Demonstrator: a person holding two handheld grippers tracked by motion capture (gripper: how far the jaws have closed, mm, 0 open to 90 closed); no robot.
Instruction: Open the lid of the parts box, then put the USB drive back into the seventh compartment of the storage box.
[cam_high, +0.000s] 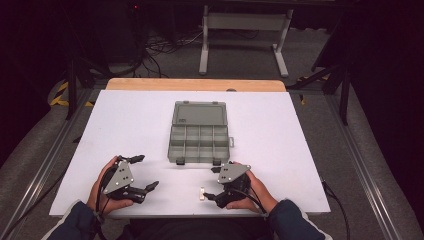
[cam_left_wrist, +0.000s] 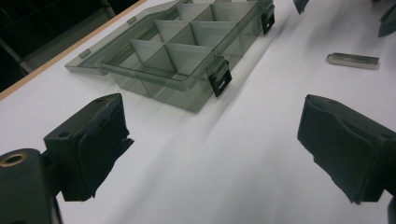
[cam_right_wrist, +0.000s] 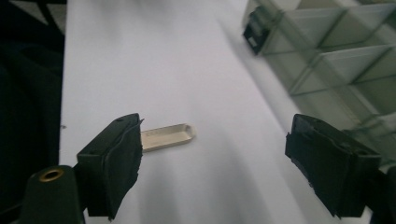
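Bench (cam_high: 125, 125): white top, light wood strip along far edge.
Organizer box (cam_high: 199, 135): translucent smoke-grey, black latches.
Metal piece (cam_right_wrist: 168, 136): pale silver, plain.
Left tongs (cam_high: 147, 172): black, grey plate on top.
Right tongs (cam_high: 212, 182): black, grey plate on top.
Sleeves (cam_high: 75, 222): dark blue.
Floor (cam_high: 240, 55): grey.

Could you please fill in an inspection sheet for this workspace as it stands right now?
Surface: white flat tabletop, wooden strip at far edge.
Job's things: small silver metal bar lying flat near the right tongs; grey translucent plastic compartment box, lid open, compartments look bare.
Clutter: nothing seen.
Grippers: left tongs open, holding nothing; right tongs open, bar lying by one jaw.
Cables: black cable trailing from the left tongs.
Surroundings: dark floor, white metal stand beyond the table.
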